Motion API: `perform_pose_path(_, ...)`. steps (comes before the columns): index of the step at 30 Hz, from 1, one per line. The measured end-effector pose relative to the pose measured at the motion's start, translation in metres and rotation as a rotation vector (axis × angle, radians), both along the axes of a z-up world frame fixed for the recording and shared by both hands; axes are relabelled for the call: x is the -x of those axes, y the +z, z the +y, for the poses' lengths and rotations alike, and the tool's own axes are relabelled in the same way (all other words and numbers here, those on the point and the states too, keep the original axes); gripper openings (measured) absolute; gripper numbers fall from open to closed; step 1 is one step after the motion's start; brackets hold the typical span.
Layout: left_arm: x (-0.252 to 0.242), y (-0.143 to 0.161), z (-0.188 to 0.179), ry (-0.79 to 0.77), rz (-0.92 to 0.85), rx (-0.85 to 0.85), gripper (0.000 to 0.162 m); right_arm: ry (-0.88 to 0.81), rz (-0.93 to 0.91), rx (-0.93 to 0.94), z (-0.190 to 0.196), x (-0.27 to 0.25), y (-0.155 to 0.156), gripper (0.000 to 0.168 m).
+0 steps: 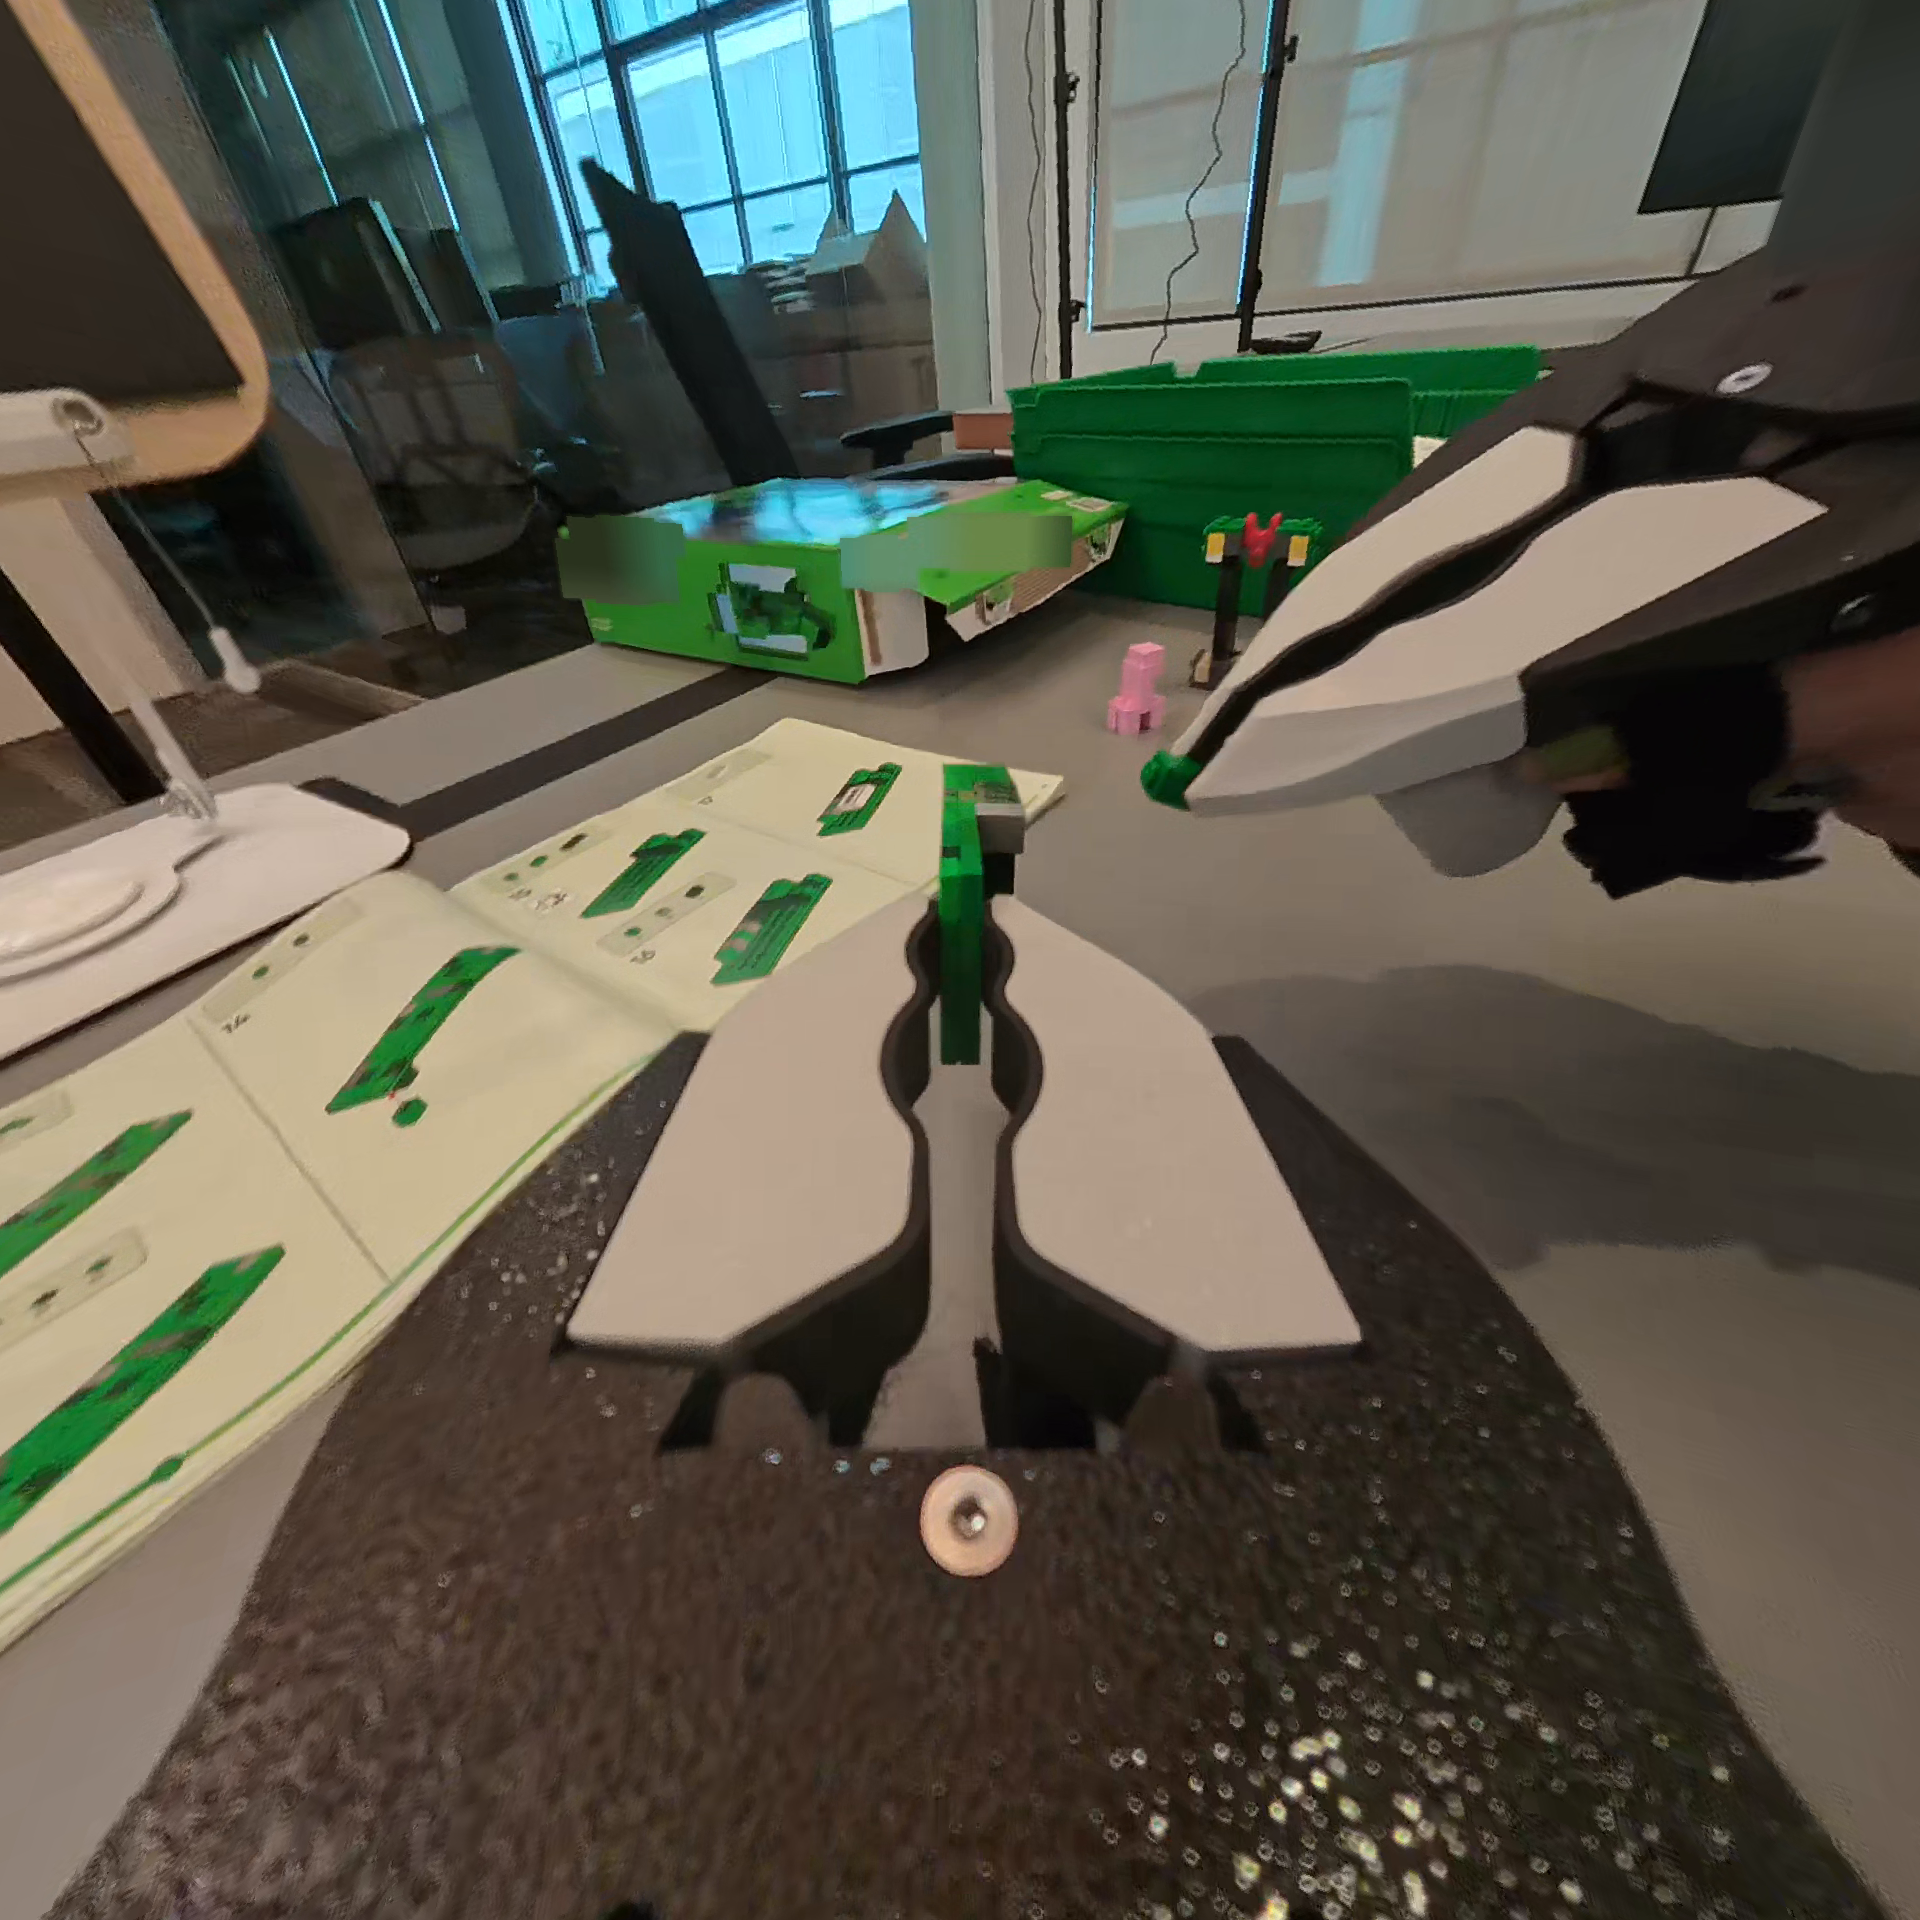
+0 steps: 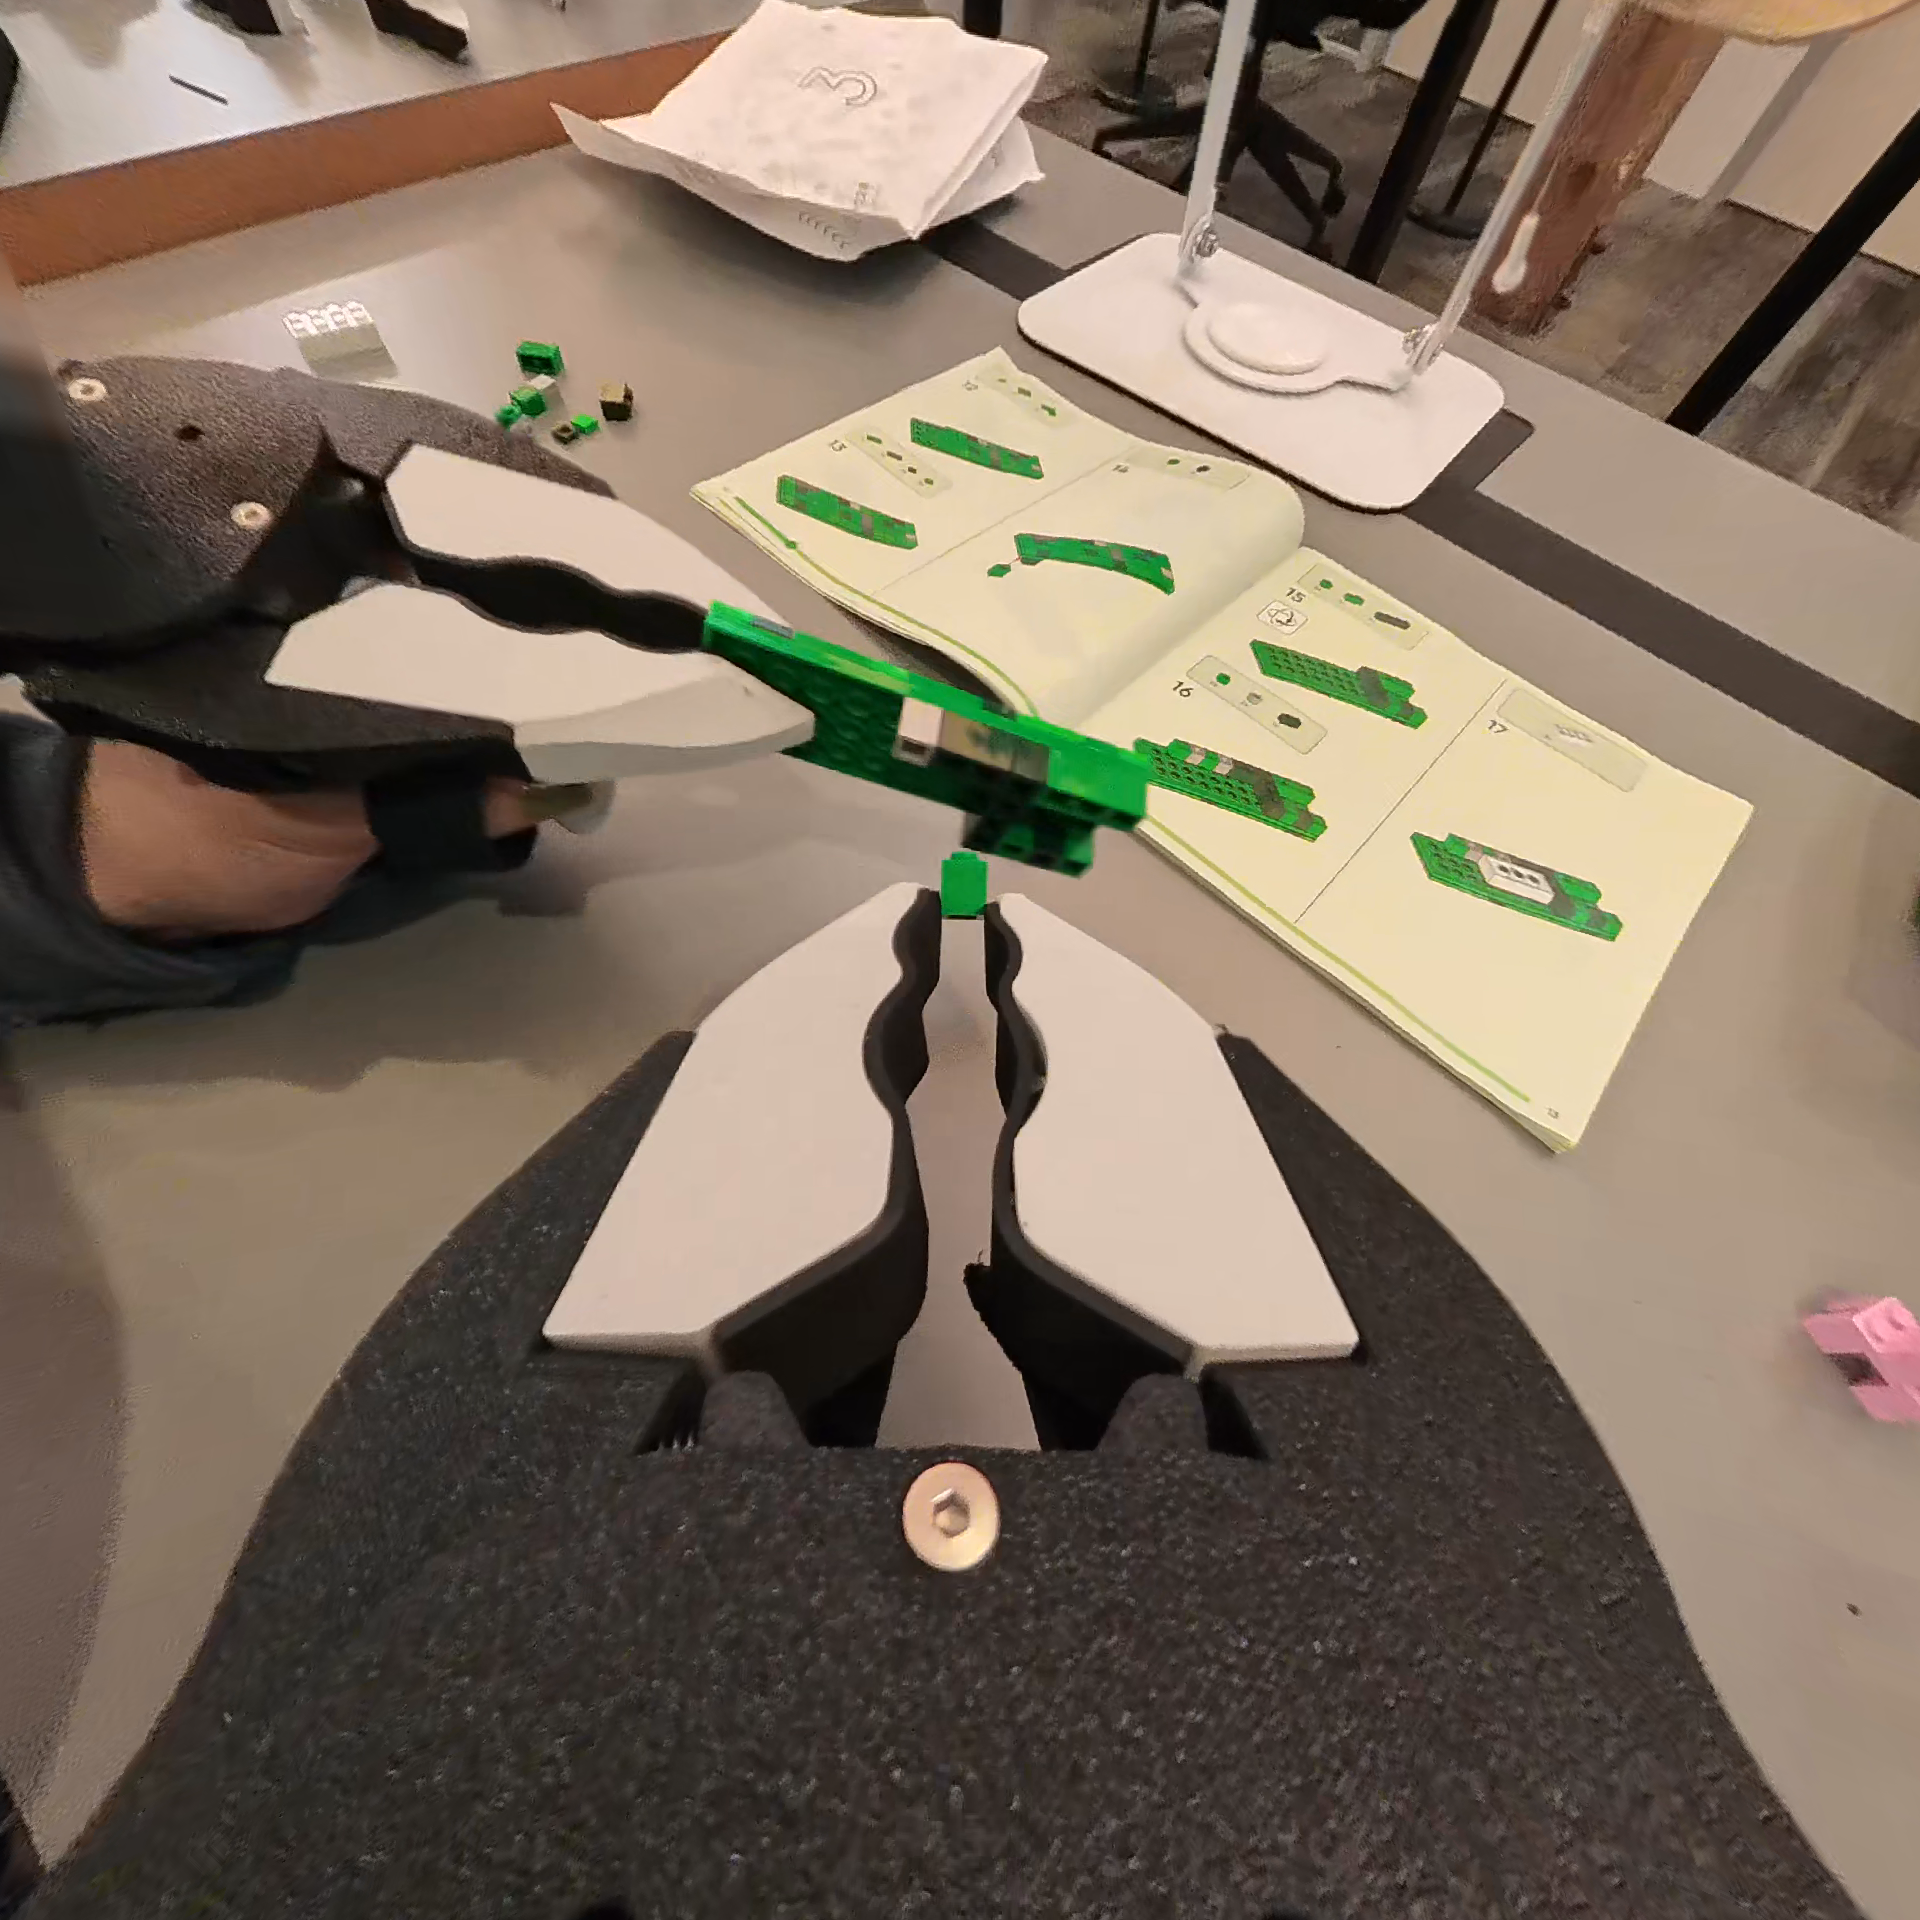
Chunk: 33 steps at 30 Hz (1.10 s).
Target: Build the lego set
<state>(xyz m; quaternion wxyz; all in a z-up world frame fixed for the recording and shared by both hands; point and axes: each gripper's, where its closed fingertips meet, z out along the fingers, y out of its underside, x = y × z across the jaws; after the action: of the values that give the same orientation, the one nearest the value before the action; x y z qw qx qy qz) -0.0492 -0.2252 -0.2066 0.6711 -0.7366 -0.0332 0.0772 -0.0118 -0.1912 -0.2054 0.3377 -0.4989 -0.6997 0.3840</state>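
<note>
My left gripper (image 1: 961,914) is shut on a flat green lego assembly (image 1: 964,894) with grey bricks on it, held on edge above the table. The same assembly (image 2: 935,727) sticks out of the left gripper (image 2: 764,675) in the right wrist view. My right gripper (image 2: 961,909) is shut on a small green lego piece (image 2: 961,885), just below the assembly's dark underside. In the left wrist view the right gripper (image 1: 1179,774) holds that piece (image 1: 1164,779) to the right of the assembly, apart from it.
An open instruction booklet (image 2: 1247,675) lies on the grey table (image 2: 623,987). Loose green and dark bricks (image 2: 551,400) and a white brick (image 2: 338,332) lie far left. A pink lego pig (image 1: 1138,691), a small lego tree build (image 1: 1257,582), the green set box (image 1: 810,582), a lamp base (image 2: 1268,364) and paper bags (image 2: 831,125) stand around. Spacing between my two grippers at the tips: around 6 centimeters.
</note>
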Motion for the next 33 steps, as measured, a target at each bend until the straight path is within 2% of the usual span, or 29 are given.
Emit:
perform_pose_path(7,-0.006,0.0,0.016,0.011,0.103,0.011,0.005,-0.005,0.033,0.062,0.005,0.005,0.0,0.008)
perform_pose_path(18,-0.008,0.001,0.015,0.002,0.111,-0.008,0.005,-0.02,0.046,0.134,0.003,0.016,-0.002,0.008)
perform_pose_path(28,-0.008,0.002,0.015,0.013,0.118,-0.014,0.005,0.009,0.026,0.092,-0.009,0.016,0.003,0.008)
perform_pose_path(33,-0.011,-0.001,0.016,0.021,0.202,0.012,0.005,-0.027,0.001,0.08,-0.008,0.017,0.004,0.008)
